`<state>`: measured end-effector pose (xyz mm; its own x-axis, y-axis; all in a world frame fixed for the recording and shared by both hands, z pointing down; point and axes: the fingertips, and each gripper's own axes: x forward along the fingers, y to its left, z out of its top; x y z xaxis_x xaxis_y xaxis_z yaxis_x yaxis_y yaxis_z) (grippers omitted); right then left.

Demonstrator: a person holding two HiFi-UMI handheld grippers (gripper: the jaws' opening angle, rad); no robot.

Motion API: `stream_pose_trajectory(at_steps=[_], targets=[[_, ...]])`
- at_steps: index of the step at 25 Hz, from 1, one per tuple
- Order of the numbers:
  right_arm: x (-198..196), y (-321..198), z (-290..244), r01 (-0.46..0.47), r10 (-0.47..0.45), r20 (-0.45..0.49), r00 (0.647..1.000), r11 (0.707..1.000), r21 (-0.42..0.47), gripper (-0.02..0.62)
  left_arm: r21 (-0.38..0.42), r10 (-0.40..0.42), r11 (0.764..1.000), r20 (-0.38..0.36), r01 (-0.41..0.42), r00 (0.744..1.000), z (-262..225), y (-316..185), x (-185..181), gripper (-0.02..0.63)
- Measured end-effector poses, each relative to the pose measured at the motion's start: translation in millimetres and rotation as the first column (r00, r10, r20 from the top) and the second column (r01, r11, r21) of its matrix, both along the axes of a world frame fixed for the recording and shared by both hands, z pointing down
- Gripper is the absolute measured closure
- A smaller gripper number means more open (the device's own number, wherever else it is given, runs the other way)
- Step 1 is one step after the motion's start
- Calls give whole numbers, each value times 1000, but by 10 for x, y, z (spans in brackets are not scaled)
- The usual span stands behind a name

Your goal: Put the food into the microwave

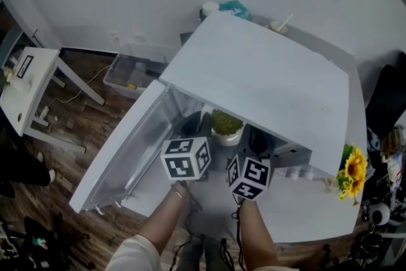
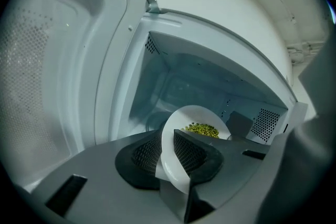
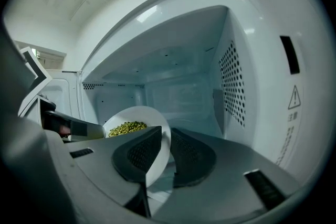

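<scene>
A white bowl (image 1: 226, 134) of green peas (image 2: 202, 129) hangs at the mouth of the open white microwave (image 1: 266, 82). My left gripper (image 2: 167, 155) is shut on the bowl's left rim, which runs between its dark pads. On the opposite side my right gripper (image 3: 163, 153) is shut on the right rim. In the right gripper view the bowl (image 3: 137, 131) shows against the lit cavity, with peas (image 3: 126, 127) heaped inside. From the head view both marker cubes sit just in front of the opening, hiding the jaws.
The microwave door (image 1: 124, 149) swings wide to the left. Yellow flowers (image 1: 353, 168) stand on the table (image 1: 317, 219) at the microwave's right. A white side table (image 1: 25, 82) and a clear bin (image 1: 130, 73) sit on the wooden floor at left.
</scene>
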<state>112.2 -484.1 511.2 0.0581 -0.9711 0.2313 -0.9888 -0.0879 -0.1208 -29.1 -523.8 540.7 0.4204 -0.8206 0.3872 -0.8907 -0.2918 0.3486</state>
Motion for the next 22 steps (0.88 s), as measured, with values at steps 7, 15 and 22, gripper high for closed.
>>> stream_pose_trajectory(at_steps=[7,15,22], targets=[[34,-92,100,-36,36,-7,999,999,-23,537,-12,-16,1000,-18,16,1000,118,-104,27,523],[67,-177,180,-72,70,-37,997,996,-49,535,-17,-33,999,-36,32,999,165,-216,58,523],[52,-224,203,-81,75,-88,993,995,-59,534,-28,-46,999,-41,45,998,233,-258,54,523]])
